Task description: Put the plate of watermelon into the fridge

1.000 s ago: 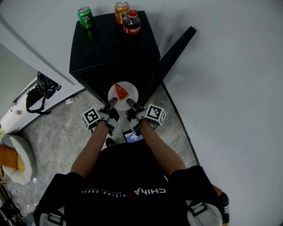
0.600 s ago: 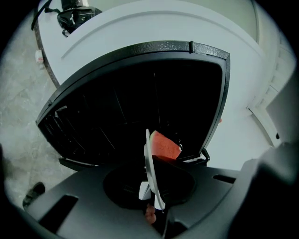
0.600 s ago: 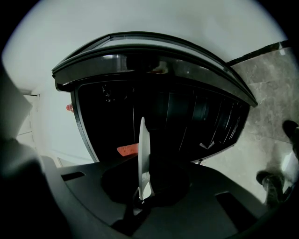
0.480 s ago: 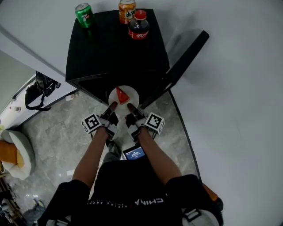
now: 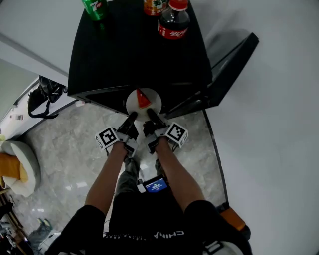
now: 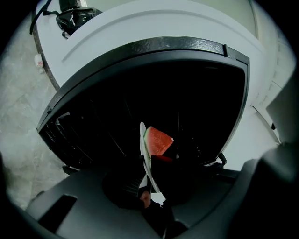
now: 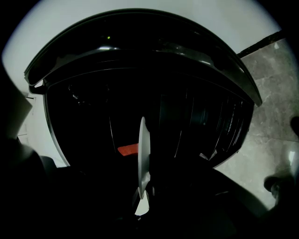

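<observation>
Left claw (image 5: pixel 131 119) and right claw (image 5: pixel 150 116) clamp the plate (image 5: pixel 133 103) of watermelon (image 5: pixel 143 98) at the open fridge (image 5: pixel 134 55); setting it inside remains.

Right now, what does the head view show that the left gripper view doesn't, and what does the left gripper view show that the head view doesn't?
Only the head view shows the green can, the orange can and the cola bottle standing on the fridge, and a lit phone screen at the person's waist. Only the left gripper view looks into the fridge's dark interior and shows the plate edge-on. Both show the plate, the watermelon wedge, the black bag and the grey marble floor.
</observation>
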The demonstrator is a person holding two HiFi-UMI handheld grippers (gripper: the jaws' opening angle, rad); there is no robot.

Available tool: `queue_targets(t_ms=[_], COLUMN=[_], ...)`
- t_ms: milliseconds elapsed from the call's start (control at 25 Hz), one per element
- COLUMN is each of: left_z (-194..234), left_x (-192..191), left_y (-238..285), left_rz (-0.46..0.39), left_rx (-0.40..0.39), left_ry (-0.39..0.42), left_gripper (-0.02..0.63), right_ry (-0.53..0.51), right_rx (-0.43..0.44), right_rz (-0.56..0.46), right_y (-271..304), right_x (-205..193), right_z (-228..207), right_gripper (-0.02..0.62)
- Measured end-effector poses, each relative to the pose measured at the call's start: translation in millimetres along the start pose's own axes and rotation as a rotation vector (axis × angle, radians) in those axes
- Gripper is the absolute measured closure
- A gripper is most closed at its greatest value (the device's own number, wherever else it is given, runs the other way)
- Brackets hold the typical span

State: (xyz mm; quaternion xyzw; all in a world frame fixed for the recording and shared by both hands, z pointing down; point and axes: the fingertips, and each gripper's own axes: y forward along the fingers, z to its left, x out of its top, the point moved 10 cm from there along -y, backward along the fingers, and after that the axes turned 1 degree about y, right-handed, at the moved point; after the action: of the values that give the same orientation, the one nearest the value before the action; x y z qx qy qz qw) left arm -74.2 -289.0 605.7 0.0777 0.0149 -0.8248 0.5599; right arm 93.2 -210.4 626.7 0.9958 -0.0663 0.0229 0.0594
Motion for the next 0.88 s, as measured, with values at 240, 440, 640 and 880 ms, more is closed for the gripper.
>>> queue_targets(t_ms=[240, 440, 640, 880], left_z=[41, 86, 106, 119], left_x=[6, 15, 25, 33], left_y=[19, 35, 43, 53], left_rz=[-0.082, -0.128, -0.141, -0.187], left_rx=[0.025, 0.067, 0.091, 0.106], left_ry=[-0.032, -0.055, -0.059, -0.091], left_gripper=[0.569, 0.571, 0.572, 0.578], right_ry=[-0.044, -0.074, -0.128, -0.197], right_rx=[-0.040, -0.086, -0.126, -0.161], right_rz=[-0.020, 0.009, 0.041, 0.087], right_y=[24, 52, 70, 88], right_x=[13, 25, 32, 41], right_z=[-30, -63, -76, -78], right_gripper=[0.565, 0.565, 0.563, 0.563])
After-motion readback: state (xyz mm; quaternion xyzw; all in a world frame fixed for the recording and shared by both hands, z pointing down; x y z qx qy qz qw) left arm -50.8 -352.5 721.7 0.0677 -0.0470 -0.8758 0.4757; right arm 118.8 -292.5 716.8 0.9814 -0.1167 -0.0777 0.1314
